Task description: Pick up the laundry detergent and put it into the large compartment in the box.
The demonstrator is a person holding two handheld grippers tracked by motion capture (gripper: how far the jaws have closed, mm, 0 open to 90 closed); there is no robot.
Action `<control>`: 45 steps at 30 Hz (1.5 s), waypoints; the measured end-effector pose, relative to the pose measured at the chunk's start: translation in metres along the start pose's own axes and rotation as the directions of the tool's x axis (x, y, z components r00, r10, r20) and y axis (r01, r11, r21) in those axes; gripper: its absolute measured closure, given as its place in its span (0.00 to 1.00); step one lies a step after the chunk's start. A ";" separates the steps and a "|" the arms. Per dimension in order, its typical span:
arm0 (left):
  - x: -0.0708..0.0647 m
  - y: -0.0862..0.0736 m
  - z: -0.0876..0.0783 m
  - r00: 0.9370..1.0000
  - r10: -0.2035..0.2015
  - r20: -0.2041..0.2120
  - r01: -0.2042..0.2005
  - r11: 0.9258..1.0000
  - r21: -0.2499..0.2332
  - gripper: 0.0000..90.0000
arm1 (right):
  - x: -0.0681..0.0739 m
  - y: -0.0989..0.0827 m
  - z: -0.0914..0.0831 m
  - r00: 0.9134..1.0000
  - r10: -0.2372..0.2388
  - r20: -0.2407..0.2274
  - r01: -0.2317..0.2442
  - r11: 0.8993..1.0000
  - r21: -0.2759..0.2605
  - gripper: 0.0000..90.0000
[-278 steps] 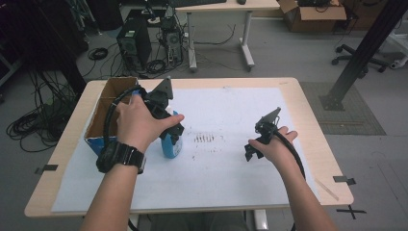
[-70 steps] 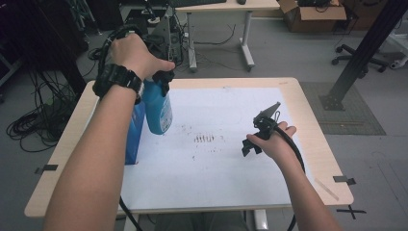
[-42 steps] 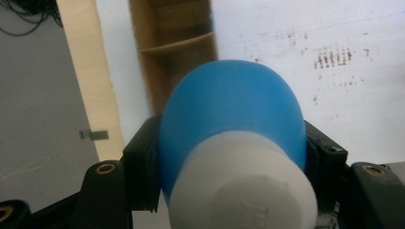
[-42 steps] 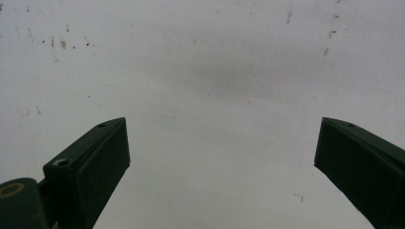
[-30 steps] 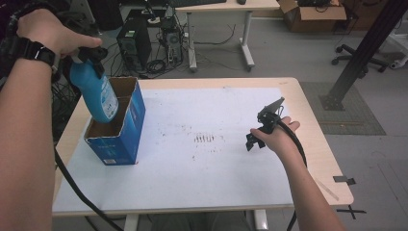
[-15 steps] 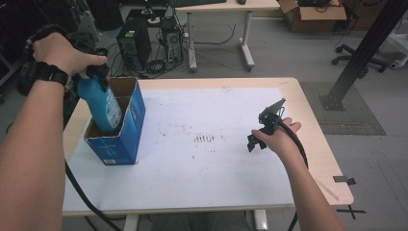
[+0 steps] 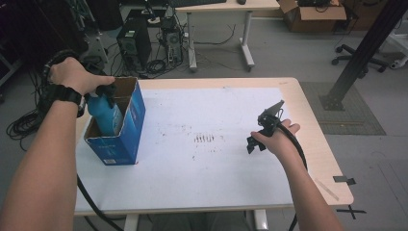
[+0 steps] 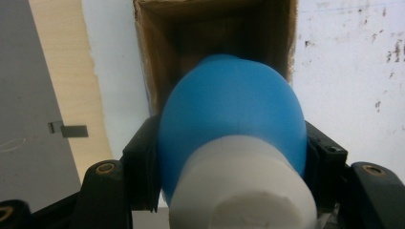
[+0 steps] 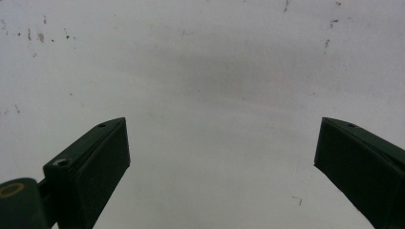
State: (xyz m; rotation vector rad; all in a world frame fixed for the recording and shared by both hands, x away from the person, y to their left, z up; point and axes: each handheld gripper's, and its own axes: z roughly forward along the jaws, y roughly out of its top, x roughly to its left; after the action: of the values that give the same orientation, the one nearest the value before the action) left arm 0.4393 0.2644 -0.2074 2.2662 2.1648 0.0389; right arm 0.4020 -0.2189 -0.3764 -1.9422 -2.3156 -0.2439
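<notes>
Black wristwatch – black jaws, brass screws, trailing cables

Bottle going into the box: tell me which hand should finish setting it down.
Left. Its claw is shut on the bottle, already partly inside the box. The right claw is open, holding nothing, above the white sheet, well away from the box.
</notes>
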 end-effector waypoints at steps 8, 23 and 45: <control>0.001 0.000 0.023 1.000 -0.005 0.009 0.005 1.000 0.023 0.42 | 0.002 0.001 0.003 1.000 -0.006 0.014 0.006 1.000 0.007 0.06; 0.002 -0.003 0.053 1.000 -0.011 0.012 0.010 0.999 0.047 0.42 | 0.002 -0.001 0.007 1.000 -0.007 0.012 0.007 1.000 0.012 0.06; 0.003 -0.002 0.068 1.000 -0.008 0.014 0.007 0.998 0.064 0.41 | 0.003 -0.002 0.012 1.000 -0.006 0.010 0.006 1.000 0.019 0.06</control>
State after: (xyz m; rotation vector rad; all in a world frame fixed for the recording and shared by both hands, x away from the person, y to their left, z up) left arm 0.4395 0.2682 -0.2750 2.2837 2.1989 -0.0473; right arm 0.3993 -0.2138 -0.3881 -1.9320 -2.3219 -0.2132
